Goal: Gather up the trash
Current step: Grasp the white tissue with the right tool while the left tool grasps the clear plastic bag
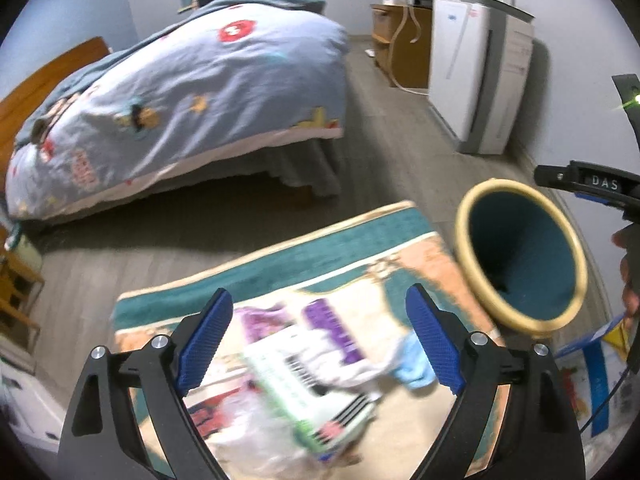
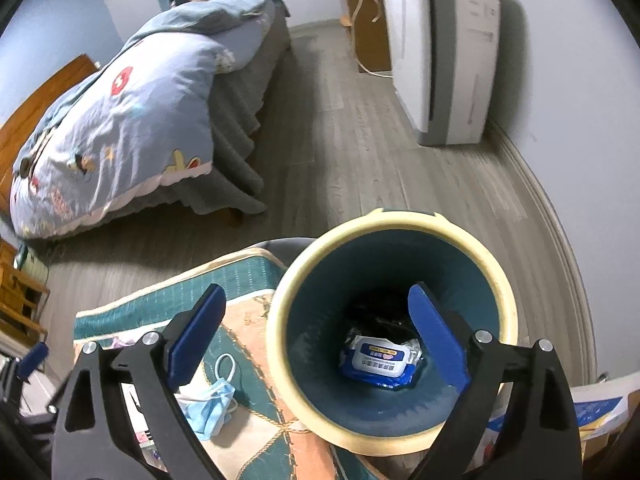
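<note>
A teal bin with a cream rim [image 2: 390, 320] stands on the floor at the rug's edge; it also shows in the left wrist view [image 1: 520, 256]. A blue wet-wipes pack [image 2: 380, 362] lies at its bottom. My right gripper [image 2: 316, 336] is open and empty above the bin's left rim. My left gripper [image 1: 320, 344] is open above a blurred pile of trash on the rug: a green-and-white box [image 1: 304, 396], a purple-printed wrapper [image 1: 332, 332] and clear plastic [image 1: 248, 424]. A blue face mask [image 2: 210, 404] lies on the rug; the left wrist view shows it too [image 1: 414, 364].
The patterned rug [image 1: 280, 272] lies on the grey wood floor. A bed with a blue quilt [image 1: 180, 96] stands behind. A white appliance [image 1: 476, 80] and a wooden cabinet [image 1: 400, 40] line the right wall. Blue-printed papers [image 2: 596, 412] lie right of the bin.
</note>
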Available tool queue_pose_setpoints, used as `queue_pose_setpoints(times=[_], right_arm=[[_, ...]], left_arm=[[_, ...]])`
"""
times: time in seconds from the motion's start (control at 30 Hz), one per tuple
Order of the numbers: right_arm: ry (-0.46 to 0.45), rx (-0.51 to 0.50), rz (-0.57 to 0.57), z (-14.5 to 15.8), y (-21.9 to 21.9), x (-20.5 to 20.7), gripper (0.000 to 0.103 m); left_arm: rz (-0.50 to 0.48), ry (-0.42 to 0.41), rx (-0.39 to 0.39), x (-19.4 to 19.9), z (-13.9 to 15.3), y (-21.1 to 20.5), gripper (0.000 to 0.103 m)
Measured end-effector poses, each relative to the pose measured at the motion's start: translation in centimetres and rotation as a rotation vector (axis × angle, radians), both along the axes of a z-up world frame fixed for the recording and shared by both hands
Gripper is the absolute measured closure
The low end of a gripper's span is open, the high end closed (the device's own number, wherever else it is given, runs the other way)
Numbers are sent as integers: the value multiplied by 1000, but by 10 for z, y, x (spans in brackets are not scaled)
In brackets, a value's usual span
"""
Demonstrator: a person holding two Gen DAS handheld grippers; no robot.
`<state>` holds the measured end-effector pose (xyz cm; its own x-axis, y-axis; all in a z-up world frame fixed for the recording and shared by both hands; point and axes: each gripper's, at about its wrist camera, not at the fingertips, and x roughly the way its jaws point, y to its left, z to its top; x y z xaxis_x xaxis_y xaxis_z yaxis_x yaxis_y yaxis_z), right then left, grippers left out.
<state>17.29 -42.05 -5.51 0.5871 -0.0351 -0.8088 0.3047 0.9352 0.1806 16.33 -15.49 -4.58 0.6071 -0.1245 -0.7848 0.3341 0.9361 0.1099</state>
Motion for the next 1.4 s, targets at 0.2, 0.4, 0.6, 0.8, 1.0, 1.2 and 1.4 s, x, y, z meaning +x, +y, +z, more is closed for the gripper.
queue_pose_setpoints(times=[0.2,0.4,0.6,0.8,1.0,1.2,1.4], right_arm=[[-6,-30,89,3,30,8,9],[9,-45,200,-2,65,15,9],[57,-59,264,-14,91,21,8],[121,-22,276,-31,110,27,8],[158,-14,344,-44,140,32,8],[198,12,469,-56,182,32,13],[258,76,538,-70,216,31,30]], left_arm=[[49,-14,8,-8,1,50,15],[125,-5,-48,-15,-7,93,14],[149,3,-119,-14,-8,118,14],[137,64,-106,-17,-27,129,14],[103,130,-95,-27,-46,130,14],[34,210,-83,-36,-66,124,29],[-40,270,-34,-44,-86,114,41]])
